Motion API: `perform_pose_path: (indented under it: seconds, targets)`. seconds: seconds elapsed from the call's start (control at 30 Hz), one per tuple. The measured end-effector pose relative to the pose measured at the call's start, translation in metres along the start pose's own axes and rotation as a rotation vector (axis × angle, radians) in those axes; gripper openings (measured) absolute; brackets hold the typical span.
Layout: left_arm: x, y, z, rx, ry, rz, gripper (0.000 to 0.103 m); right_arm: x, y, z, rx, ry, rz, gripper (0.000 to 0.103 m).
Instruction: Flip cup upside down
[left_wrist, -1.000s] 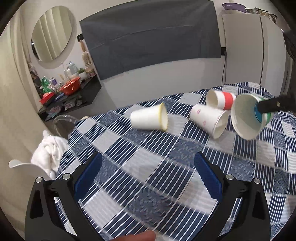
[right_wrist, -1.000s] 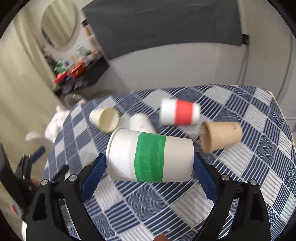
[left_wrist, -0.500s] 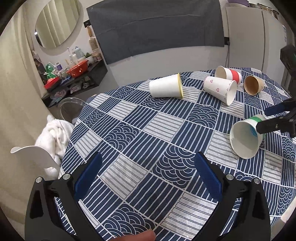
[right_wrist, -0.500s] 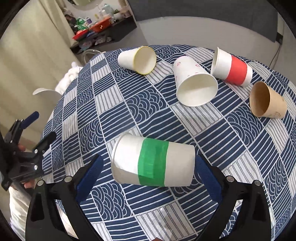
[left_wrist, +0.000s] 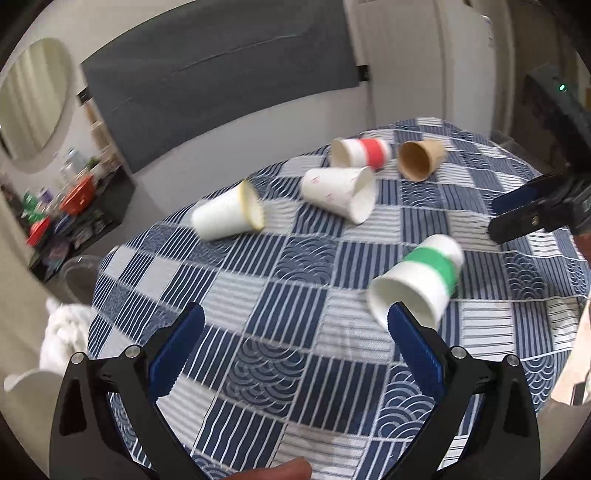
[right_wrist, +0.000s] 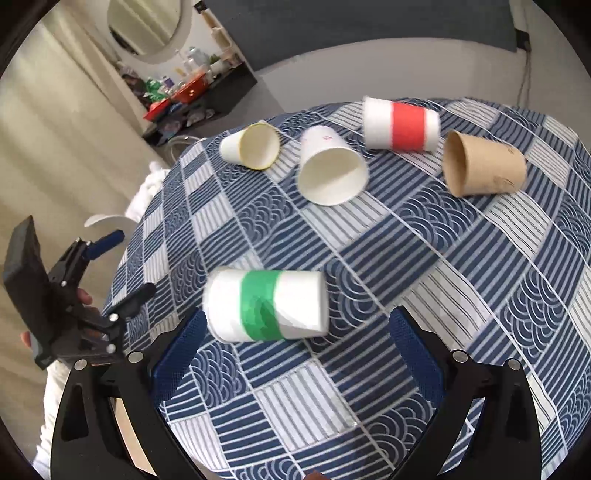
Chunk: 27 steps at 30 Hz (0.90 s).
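A white paper cup with a green band (right_wrist: 266, 304) lies on its side on the blue checked tablecloth (right_wrist: 424, 295), blurred, free of both grippers. It also shows in the left wrist view (left_wrist: 417, 282), mouth toward the camera. My right gripper (right_wrist: 295, 354) is open, its blue fingers spread just behind the cup; it shows at the right edge of the left wrist view (left_wrist: 528, 214). My left gripper (left_wrist: 295, 350) is open and empty over the near table edge, left of the cup.
Several other cups lie on their sides farther back: a yellow-rimmed white one (right_wrist: 253, 147), a white one with small marks (right_wrist: 330, 166), a red-banded one (right_wrist: 400, 123) and a brown one (right_wrist: 482, 166). A shelf with clutter (right_wrist: 177, 92) stands beyond the table.
The right gripper lowered the green-banded cup to the table and opened; the cup now lies loose on its side. The left gripper stayed open, and its view shifted.
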<state>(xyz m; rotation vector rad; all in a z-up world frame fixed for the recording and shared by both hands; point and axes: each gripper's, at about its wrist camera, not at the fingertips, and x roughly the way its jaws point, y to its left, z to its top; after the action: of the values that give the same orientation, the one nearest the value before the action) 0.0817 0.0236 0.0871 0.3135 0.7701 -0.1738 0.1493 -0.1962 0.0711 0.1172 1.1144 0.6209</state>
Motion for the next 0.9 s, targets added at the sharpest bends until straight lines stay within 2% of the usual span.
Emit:
perform_pose_path:
  seconds: [0.2, 0.37, 0.43, 0.53, 0.67, 0.9]
  targets:
    - [0.013, -0.035, 0.028, 0.213, -0.001, -0.004, 0.097, -0.002, -0.034, -0.011, 0.042, 0.024, 0.015, 0.095]
    - [0.035, -0.071, 0.036, 0.425, 0.041, -0.021, 0.097, 0.0, -0.049, -0.024, 0.013, 0.042, -0.002, 0.095]
    - [0.045, -0.082, 0.039, 0.49, 0.066, -0.022, 0.097, 0.0, -0.052, -0.03, -0.013, 0.043, -0.038, 0.095]
    - [0.054, -0.094, 0.044, 0.551, 0.109, -0.056, 0.097, 0.001, -0.054, -0.037, -0.055, 0.036, -0.093, 0.095]
    - [0.058, -0.11, 0.053, 0.618, 0.143, -0.097, 0.097, 0.002, -0.054, -0.046, -0.09, 0.051, -0.077, 0.095]
    - [0.077, -0.136, 0.059, 0.724, 0.296, -0.172, 0.097, 0.004, -0.048, -0.056, -0.156, 0.06, -0.105, 0.095]
